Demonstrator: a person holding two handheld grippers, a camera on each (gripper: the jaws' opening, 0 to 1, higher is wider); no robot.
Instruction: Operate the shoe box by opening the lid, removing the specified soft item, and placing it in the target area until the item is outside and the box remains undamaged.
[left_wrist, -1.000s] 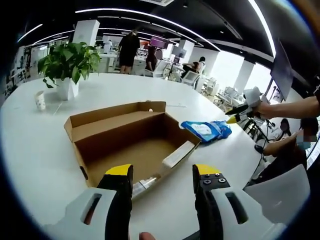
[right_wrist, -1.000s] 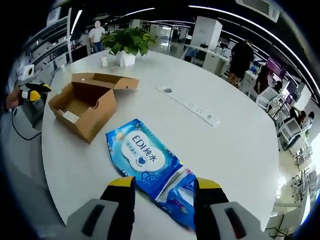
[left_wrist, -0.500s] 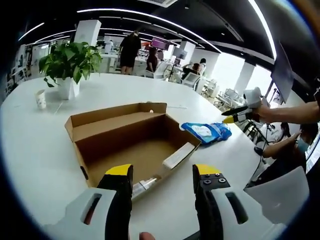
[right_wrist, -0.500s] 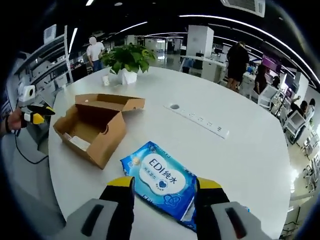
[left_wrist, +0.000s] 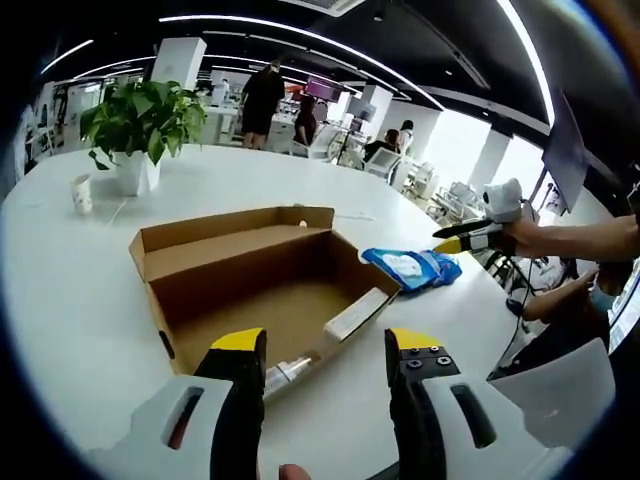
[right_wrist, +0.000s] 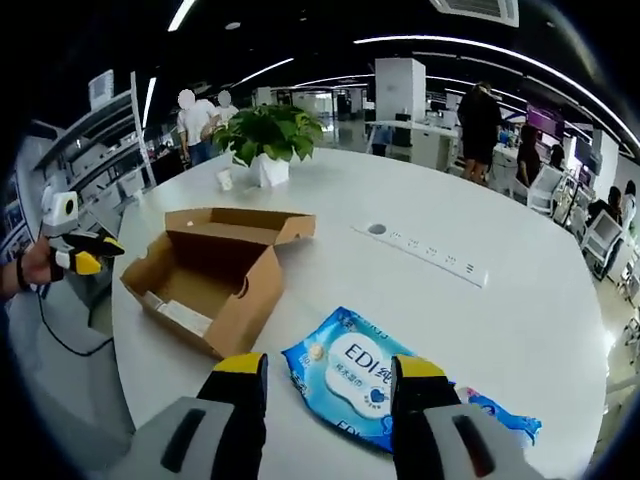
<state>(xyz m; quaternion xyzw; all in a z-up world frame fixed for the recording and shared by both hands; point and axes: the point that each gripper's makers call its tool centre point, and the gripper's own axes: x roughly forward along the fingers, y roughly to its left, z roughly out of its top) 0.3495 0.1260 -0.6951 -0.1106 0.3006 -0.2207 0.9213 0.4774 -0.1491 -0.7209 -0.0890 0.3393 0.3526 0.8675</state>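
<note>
Lying flat on the white table (right_wrist: 520, 330), the blue wipes pack (right_wrist: 365, 372) is already outside the shoe box (right_wrist: 215, 285); in the right gripper view we see it just ahead of our right gripper (right_wrist: 328, 375), its near edge running in between the two yellow-tipped jaws. Those jaws stand spread apart and empty, above the pack rather than clamped on it, as far as we can tell. In the left gripper view the same pack (left_wrist: 412, 266) lies just beside the box's far corner, apart from it, with the right gripper (left_wrist: 462, 236) hanging over it.

We judge the task nearly done: the lid is folded back, the soft item is out, and the cardboard (left_wrist: 262, 280) looks whole, with no tears or crushed walls we can make out. A pale flat strip rests inside the box against one wall. What is left, if anything, is confirming that the pack sits in the target area, which carries no marking we can see.

Our left gripper (left_wrist: 325, 365) hovers at the box's near rim, jaws open and holding nothing, well apart from the pack. A potted plant (left_wrist: 140, 130) stands beyond.
</note>
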